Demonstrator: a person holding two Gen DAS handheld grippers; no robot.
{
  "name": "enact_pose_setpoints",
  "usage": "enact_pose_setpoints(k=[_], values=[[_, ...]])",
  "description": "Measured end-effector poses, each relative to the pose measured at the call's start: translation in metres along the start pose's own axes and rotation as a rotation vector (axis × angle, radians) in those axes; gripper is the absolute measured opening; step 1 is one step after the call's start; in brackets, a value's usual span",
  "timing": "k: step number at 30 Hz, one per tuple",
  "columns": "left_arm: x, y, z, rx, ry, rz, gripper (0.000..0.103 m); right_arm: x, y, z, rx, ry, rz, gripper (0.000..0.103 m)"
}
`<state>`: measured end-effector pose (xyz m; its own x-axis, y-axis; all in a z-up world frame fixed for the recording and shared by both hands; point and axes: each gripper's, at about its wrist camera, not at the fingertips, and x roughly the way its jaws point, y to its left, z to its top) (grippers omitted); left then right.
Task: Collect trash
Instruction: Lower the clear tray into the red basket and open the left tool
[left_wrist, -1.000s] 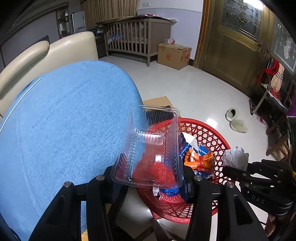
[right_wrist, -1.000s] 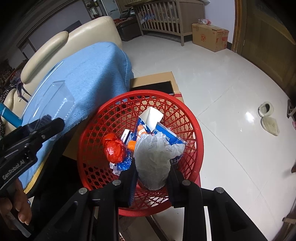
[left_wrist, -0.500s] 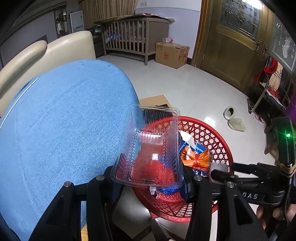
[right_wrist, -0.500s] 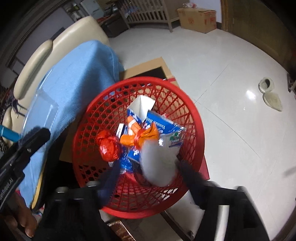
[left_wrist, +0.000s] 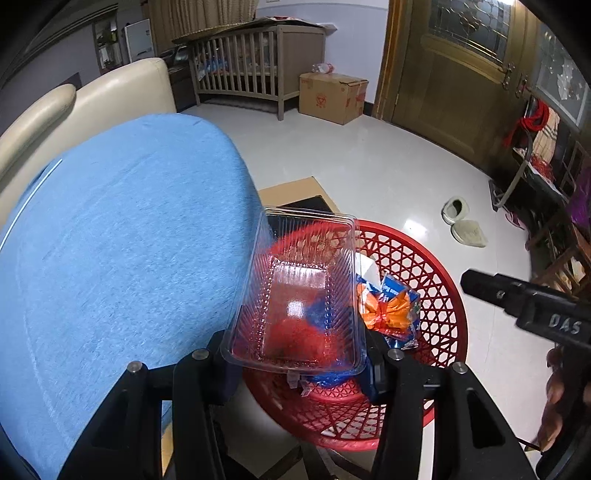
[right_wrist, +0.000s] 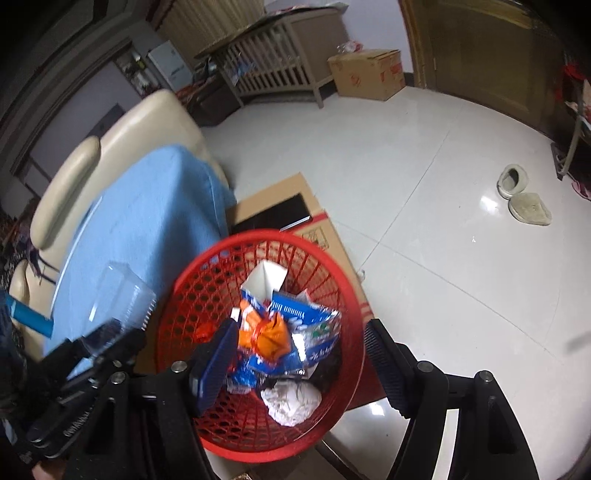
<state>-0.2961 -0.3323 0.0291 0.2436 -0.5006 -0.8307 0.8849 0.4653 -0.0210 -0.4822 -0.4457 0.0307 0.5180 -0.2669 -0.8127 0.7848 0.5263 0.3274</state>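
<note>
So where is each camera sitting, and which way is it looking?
Left wrist: on the left gripper, looking forward along its fingers at the clear plastic tray it holds, above the red basket; the right gripper shows at right.
Right wrist: on the open right gripper, looking down into the red basket; the left gripper shows at left.
Shared: basket, tray, blue blanket, slippers.

The left tongs (left_wrist: 295, 363) are closed on a load, while the right tongs (right_wrist: 295, 354) gape wide, empty.
</note>
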Motion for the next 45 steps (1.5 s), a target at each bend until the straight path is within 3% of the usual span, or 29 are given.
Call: enact_pose_setpoints(k=[32, 34, 38, 45], values=[[0.053, -0.022, 0.021, 0.068, 0.076, 0.021, 0.053, -0.02, -0.018, 0.02, 0.057, -0.079, 0.03, 0.074], [0.06, -0.022, 0.022, 0.068, 0.104, 0.013, 0.054, -0.022, -0.016, 0.021, 0.052, -0.083, 0.032, 0.074], [0.063, -0.019, 0.022, 0.057, 0.128, 0.012, 0.07, -0.03, -0.012, 0.021, 0.039, -0.094, 0.032, 0.074], [0.034, -0.006, 0.019, 0.005, 0.083, -0.024, 0.071, -0.044, -0.002, 0.019, 0.017, -0.124, 0.031, 0.074]])
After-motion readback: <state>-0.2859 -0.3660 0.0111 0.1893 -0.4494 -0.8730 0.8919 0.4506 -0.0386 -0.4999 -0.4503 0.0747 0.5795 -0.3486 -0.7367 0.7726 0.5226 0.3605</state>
